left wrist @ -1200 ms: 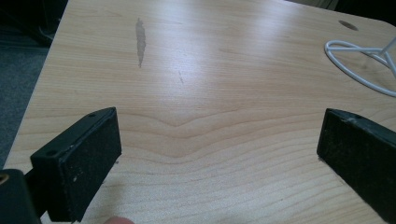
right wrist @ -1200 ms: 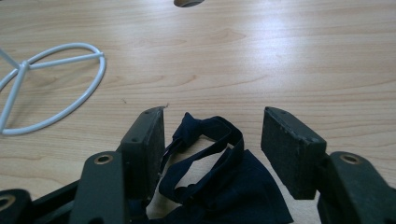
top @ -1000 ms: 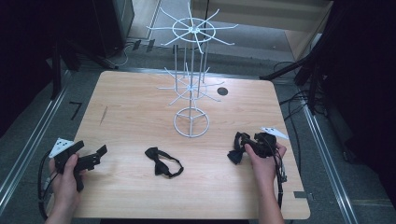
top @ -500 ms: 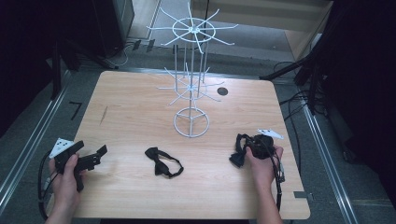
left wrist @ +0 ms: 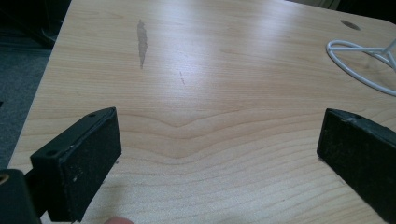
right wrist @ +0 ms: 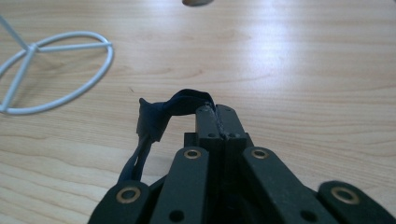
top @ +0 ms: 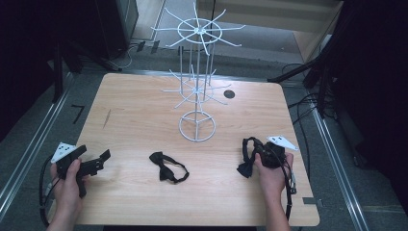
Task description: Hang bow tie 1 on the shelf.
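Observation:
A black bow tie [top: 168,169] lies flat on the wooden table [top: 134,110], near the front middle. A second dark bow tie [top: 246,166] hangs at the front right. My right gripper [top: 255,154] has just closed its jaws on it. In the right gripper view the shut gripper [right wrist: 217,109] pinches the bow tie's fabric [right wrist: 161,114], and the strap trails down to the left. My left gripper [top: 94,160] rests at the front left corner. Its jaws stand wide open [left wrist: 219,154] with bare wood between them.
A tall white wire display rack [top: 197,126] with spoked arms stands at the table's middle. Its base ring [right wrist: 32,46] lies just left of my right gripper, and the same ring [left wrist: 329,46] is far right in the left gripper view. A dark round hole [top: 229,94] sits behind the rack.
The right gripper's jaws have closed on the bow tie at the front right, and that hand has shifted a little with it. The left hand has stayed put.

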`<state>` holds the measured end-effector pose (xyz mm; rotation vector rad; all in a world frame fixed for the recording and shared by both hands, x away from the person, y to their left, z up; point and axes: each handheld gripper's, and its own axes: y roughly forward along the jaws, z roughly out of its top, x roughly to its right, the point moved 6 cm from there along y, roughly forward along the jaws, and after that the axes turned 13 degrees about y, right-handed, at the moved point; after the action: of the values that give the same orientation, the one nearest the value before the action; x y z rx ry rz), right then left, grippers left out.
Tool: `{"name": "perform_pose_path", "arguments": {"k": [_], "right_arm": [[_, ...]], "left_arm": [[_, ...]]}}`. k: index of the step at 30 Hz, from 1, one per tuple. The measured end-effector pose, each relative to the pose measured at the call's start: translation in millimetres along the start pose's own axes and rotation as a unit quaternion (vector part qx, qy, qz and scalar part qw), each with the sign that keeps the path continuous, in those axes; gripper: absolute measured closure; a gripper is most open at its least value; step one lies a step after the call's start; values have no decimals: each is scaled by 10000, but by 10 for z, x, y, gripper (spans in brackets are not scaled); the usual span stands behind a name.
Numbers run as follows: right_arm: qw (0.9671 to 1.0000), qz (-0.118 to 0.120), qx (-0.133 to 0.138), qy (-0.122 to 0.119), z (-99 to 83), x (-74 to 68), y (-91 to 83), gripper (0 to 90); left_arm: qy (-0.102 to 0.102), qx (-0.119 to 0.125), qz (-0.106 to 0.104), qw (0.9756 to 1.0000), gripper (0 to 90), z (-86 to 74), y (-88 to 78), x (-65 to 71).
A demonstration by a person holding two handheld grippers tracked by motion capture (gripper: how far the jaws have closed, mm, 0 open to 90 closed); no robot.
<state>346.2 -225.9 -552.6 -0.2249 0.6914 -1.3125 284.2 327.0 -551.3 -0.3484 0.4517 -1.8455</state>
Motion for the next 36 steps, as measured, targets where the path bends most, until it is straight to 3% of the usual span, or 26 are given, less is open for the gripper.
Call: {"name": "perform_pose_path", "arguments": {"k": [14, 21, 36], "right_arm": [[9980, 451, 435, -69, 129, -207, -300, 900], [9951, 673, 700, -172, 282, -354, -468, 900], [9899, 973, 986, -309, 489, -623, -633, 900]], "left_arm": [[-15, -17, -23, 10000, 2, -1, 4, -3], [-4, -20, -23, 10000, 2, -1, 4, -1], [-20, -21, -24, 10000, 2, -3, 1, -3]]}}
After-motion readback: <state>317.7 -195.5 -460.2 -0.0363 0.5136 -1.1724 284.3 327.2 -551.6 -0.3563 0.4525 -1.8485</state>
